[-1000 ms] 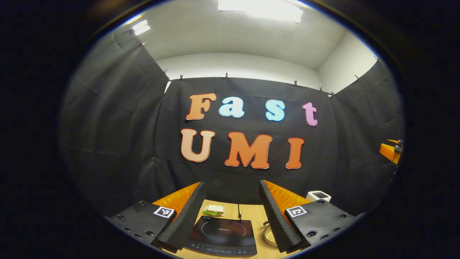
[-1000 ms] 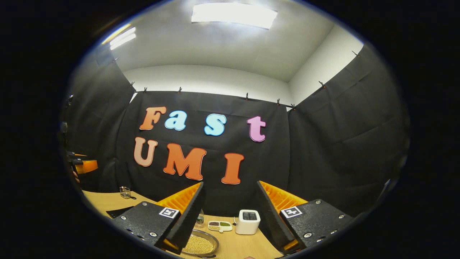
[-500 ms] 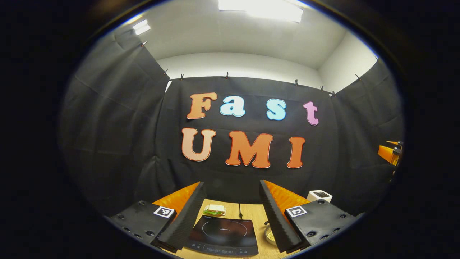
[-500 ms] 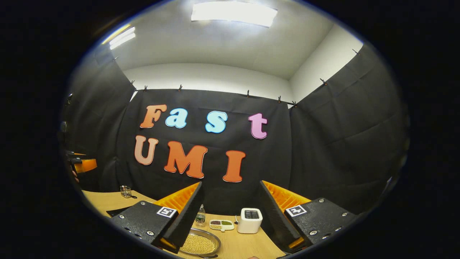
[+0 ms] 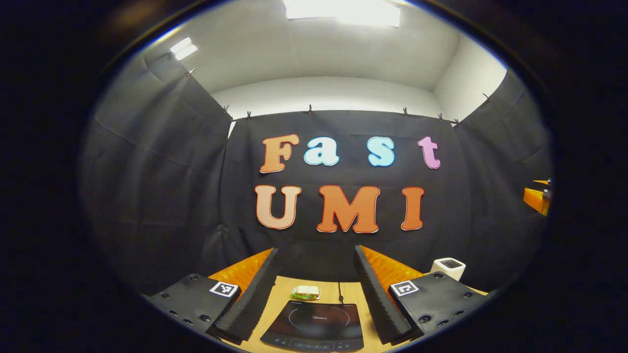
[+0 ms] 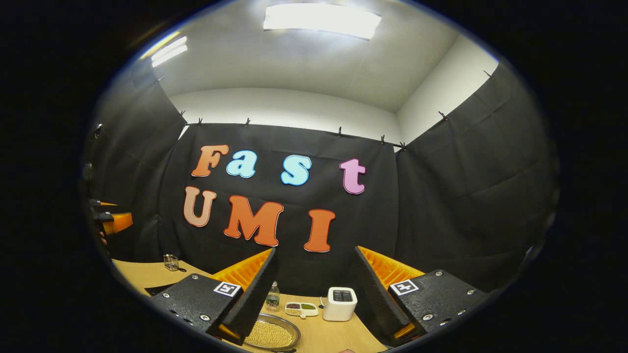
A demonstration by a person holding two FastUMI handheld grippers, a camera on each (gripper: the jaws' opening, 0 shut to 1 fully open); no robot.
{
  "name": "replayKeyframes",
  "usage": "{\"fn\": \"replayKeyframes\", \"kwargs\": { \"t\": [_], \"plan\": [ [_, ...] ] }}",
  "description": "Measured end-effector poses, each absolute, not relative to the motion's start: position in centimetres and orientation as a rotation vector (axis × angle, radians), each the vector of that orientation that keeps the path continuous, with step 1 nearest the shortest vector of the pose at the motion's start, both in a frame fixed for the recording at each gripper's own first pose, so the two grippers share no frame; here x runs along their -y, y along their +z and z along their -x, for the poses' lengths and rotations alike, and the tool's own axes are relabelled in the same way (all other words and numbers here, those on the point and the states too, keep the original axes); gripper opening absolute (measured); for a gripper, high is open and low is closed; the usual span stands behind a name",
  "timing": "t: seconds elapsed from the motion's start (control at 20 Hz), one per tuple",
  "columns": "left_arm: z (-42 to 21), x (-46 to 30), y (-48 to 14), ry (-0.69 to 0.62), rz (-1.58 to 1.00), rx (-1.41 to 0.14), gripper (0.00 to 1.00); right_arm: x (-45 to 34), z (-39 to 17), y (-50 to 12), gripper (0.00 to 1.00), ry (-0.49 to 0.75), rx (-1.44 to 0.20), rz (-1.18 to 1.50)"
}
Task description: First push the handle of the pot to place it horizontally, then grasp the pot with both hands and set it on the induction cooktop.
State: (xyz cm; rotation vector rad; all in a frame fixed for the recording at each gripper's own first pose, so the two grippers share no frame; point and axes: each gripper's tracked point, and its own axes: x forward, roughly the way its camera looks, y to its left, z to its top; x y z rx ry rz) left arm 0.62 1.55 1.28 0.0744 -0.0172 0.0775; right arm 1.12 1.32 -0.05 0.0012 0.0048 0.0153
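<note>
Both claws held wide, nothing between ribbed fingers: left gripper (image 5: 314, 299) above glossy flat induction cooktop (image 5: 316, 326) on wooden table (image 5: 282, 299), right gripper (image 6: 314, 294) above round metal pot (image 6: 271, 336) of pale grains, boxy white toaster (image 6: 339, 304) farther off

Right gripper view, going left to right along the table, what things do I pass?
Small glass container → metal pan of beans → water bottle → divided dish of beans → white toaster.
</note>
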Motion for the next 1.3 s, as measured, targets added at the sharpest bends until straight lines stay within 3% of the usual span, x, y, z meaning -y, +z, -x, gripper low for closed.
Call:
{"fn": "replayKeyframes", "kwargs": {
  "t": [0.75,1.3],
  "plan": [
    [-1.5,-2.6,0.5,0.096,-0.009,0.026,0.97,-7.4,-1.2,-10.9,0.92,0.155,-0.193,-0.020],
    [-5.1,-2.2,-1.2,0.047,0.016,0.017,0.98,-8.3,0.0,-22.1,0.78,0.182,-0.470,-0.084]
  ]
}}
